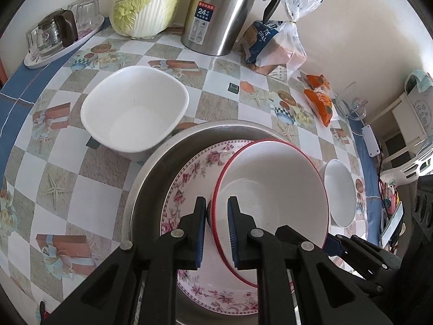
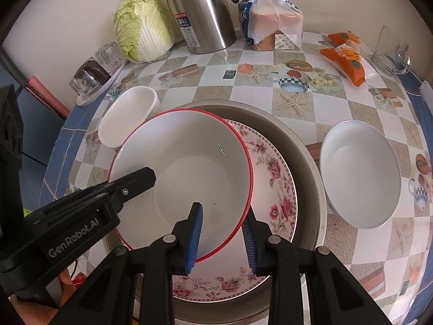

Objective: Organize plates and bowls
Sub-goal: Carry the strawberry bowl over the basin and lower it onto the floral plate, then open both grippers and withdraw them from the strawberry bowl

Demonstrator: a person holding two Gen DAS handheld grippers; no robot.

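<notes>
A cream wall backs a surface covered in a checked oilcloth [image 2: 319, 105] printed with starfish, cups and gift boxes, and along that wall stand a napa cabbage [image 2: 142, 25], a steel kettle [image 2: 201, 13] and a bagged loaf of bread [image 2: 273, 23], with a tray of upturned glasses [image 1: 58, 33] at one end and orange snack packets [image 2: 346, 59] at the other. In the middle sits a wide metal basin [image 2: 305, 157] that serves as the collecting spot: a floral plate [image 2: 276, 178] lies flat in it, and the red-rimmed bowl [image 2: 189, 168] is over that plate, tilted, apparently being nested on top so the stack goes from widest to smallest. Both claws work the same bowl, likely because a wide, slick dish is steadier gripped at two points. The left claw [image 1: 216, 224] is pinching the bowl's rim, one pad outside the wall and one inside. The right claw [image 2: 223, 233] straddles the near rim with a visible gap at the pads, so it reads as spread and not yet gripping. Two dishes seem to await their turn outside the basin: a square white bowl [image 1: 135, 108] just beside its far-left edge, and a round white bowl [image 2: 360, 173] standing apart on the right. To the far right of the left wrist view the room shows white shelving and clutter, too small to identify.
</notes>
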